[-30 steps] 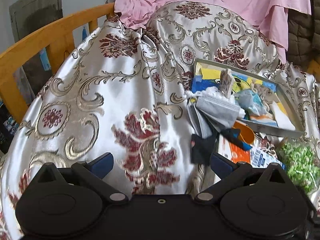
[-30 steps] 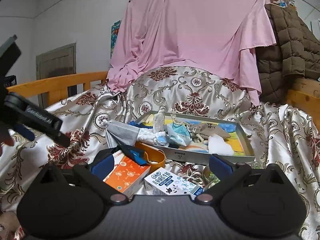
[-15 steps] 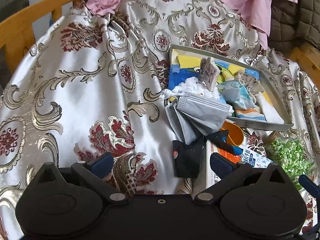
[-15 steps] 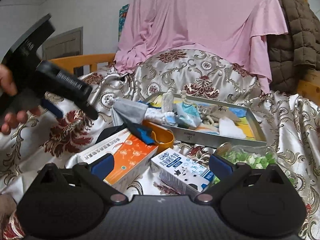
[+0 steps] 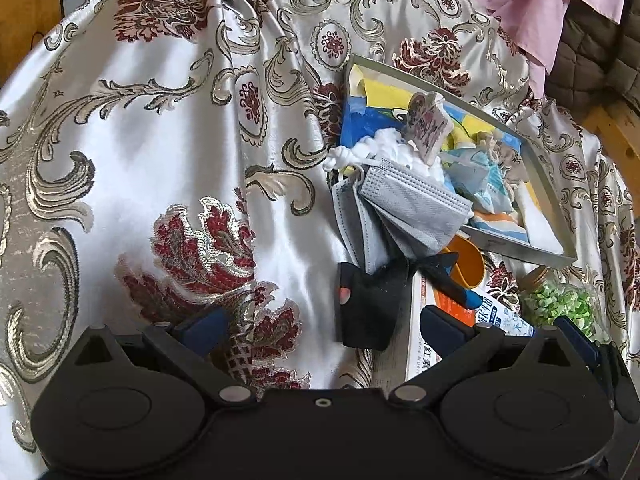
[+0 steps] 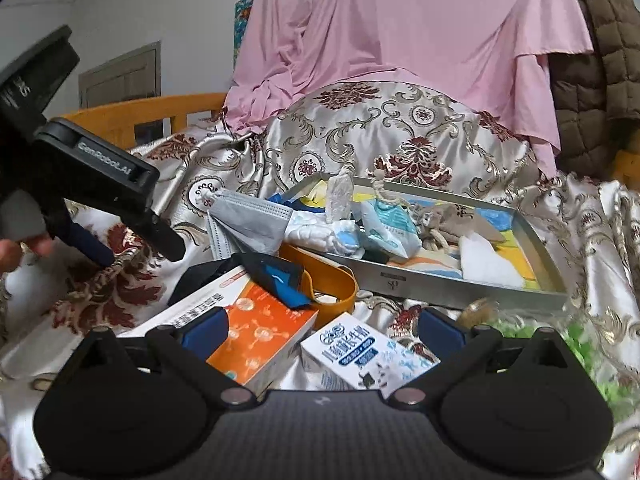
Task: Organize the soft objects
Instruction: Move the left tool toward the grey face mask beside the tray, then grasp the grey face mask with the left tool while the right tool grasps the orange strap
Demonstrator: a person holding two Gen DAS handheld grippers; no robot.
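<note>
- Left wrist view: my left gripper point(image 5: 320, 326) has its jaws spread wide with nothing between them; under the gap I see only the patterned cloth point(image 5: 140, 168).
- The grey masks point(image 5: 404, 210) lie ahead and to the right of the jaws, well past the fingertips, draped over the near left corner of the tray point(image 5: 520, 245).
- A black pouch point(image 5: 366, 306) sits just inside my right finger point(image 5: 444, 326), a little ahead of it; I cannot tell whether they touch.
- In the tray I see white cotton point(image 5: 384, 146), a small sachet point(image 5: 426, 128) standing tilted, and a blue-white packet point(image 5: 478, 182).
- An orange cup point(image 5: 470, 256) lies just below the masks, a bag of green bits point(image 5: 560, 306) to the right.
- Right wrist view: my right gripper point(image 6: 322, 330) is also wide open and holds nothing.
- An orange box point(image 6: 256, 330) lies by the left finger and a milk carton point(image 6: 360, 354) lies between the fingers, low in the gap.
- The masks point(image 6: 250, 224) are beyond the jaws, up and left, hanging off the tray point(image 6: 460, 286) corner.
- The left gripper point(image 6: 100, 184) hovers at the left, above the cloth, apart from the masks.
</note>
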